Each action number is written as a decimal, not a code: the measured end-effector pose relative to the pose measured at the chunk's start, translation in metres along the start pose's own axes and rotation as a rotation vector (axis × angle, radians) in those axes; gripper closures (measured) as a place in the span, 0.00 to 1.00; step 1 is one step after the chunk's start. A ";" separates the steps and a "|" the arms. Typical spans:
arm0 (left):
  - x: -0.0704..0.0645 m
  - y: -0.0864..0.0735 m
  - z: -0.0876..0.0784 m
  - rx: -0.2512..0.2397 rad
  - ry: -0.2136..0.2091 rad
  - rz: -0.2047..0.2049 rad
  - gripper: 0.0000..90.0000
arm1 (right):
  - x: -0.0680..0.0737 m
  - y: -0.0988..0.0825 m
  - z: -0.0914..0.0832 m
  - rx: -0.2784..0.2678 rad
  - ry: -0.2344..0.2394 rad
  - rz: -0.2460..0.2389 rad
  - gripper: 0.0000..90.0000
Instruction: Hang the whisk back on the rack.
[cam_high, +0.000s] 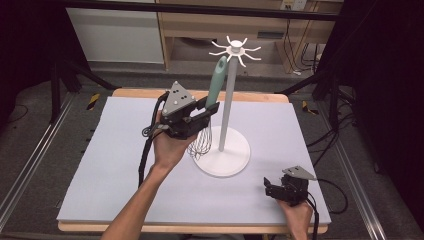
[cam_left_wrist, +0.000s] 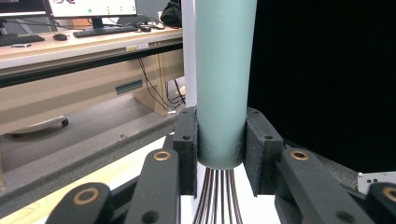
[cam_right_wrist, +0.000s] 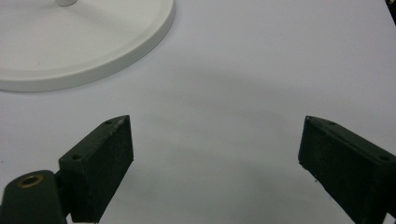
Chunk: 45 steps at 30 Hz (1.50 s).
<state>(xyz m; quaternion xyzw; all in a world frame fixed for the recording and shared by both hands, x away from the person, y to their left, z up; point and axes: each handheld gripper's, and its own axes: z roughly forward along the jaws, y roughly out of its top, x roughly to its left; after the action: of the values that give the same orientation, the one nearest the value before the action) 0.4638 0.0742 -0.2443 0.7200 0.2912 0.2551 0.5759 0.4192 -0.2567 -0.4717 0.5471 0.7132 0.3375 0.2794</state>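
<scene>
A pale lilac mat (cam_high: 125, 165) covers a wooden table in a dark-walled workroom, with a light wood desk (cam_left_wrist: 70, 51) carrying a keyboard and monitor behind it. Near the middle of the table, a whisk (cam_high: 209, 112) with a sage-green handle is held upright, handle up and wire loops hanging down just above the mat. The left gripper (cam_high: 207, 110) is clamped on the lower end of that handle; in the left gripper view its two black pads (cam_left_wrist: 187, 149) press against either side of the green cylinder (cam_left_wrist: 224, 84), with the wires (cam_left_wrist: 217, 196) spilling out below. Just right of the whisk stands a white utensil stand (cam_high: 224, 107), a slim pole rising from a round base (cam_high: 235, 157) to a crown of curved hooks (cam_high: 235, 50); the top of the handle sits just below and left of those hooks. At the near right corner of the mat, well apart from the whisk, the right gripper (cam_high: 270, 189) rests low in the person's hand, its jaws spread wide over bare mat, the edge of the stand's base (cam_right_wrist: 93, 51) beyond them.
</scene>
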 end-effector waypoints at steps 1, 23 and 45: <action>0.000 0.000 0.001 0.000 0.000 0.002 0.76 | 0.000 0.000 0.000 0.000 0.000 0.000 0.12; 0.001 -0.003 0.020 0.009 0.019 -0.005 0.76 | 0.000 0.000 0.000 0.000 0.000 -0.002 0.12; -0.003 -0.009 0.038 -0.039 0.034 -0.013 0.75 | 0.000 0.000 0.002 0.013 0.008 0.003 0.12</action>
<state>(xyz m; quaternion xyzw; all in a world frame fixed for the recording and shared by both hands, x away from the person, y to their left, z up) 0.4872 0.0483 -0.2611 0.7025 0.3007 0.2693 0.5862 0.4210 -0.2559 -0.4729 0.5486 0.7157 0.3355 0.2726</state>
